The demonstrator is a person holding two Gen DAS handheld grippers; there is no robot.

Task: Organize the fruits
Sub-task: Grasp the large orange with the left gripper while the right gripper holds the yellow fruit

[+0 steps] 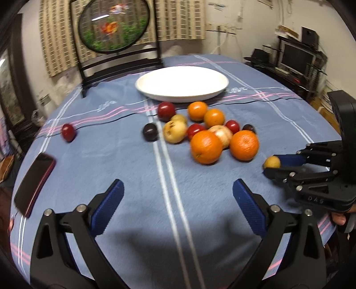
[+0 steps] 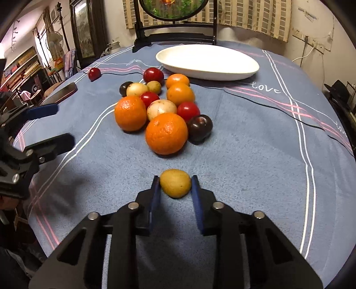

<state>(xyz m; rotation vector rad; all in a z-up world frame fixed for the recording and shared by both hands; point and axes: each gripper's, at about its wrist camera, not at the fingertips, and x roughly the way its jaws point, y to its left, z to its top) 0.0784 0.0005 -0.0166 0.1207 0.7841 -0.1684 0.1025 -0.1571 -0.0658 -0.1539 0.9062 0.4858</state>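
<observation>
The left wrist view is smeared by motion blur; the fruit pile (image 1: pixel 200 131) ahead of the gripper is softened. The phone (image 1: pixel 33 182) is partly cut off. The round screen (image 2: pixel 173 9) is cropped at the top in the right wrist view.

The tablecloth (image 2: pixel 244 137) was a matt, slightly fuzzy woven cloth. At twelve o'clock the plate (image 2: pixel 207 60) looked glossy and smooth. The oranges (image 2: pixel 166 133) had dimpled, faintly shiny peel. The right gripper (image 2: pixel 175 186) was matt black plastic with ribbed blue pads (image 2: pixel 155 195) and bright metal pins.
</observation>
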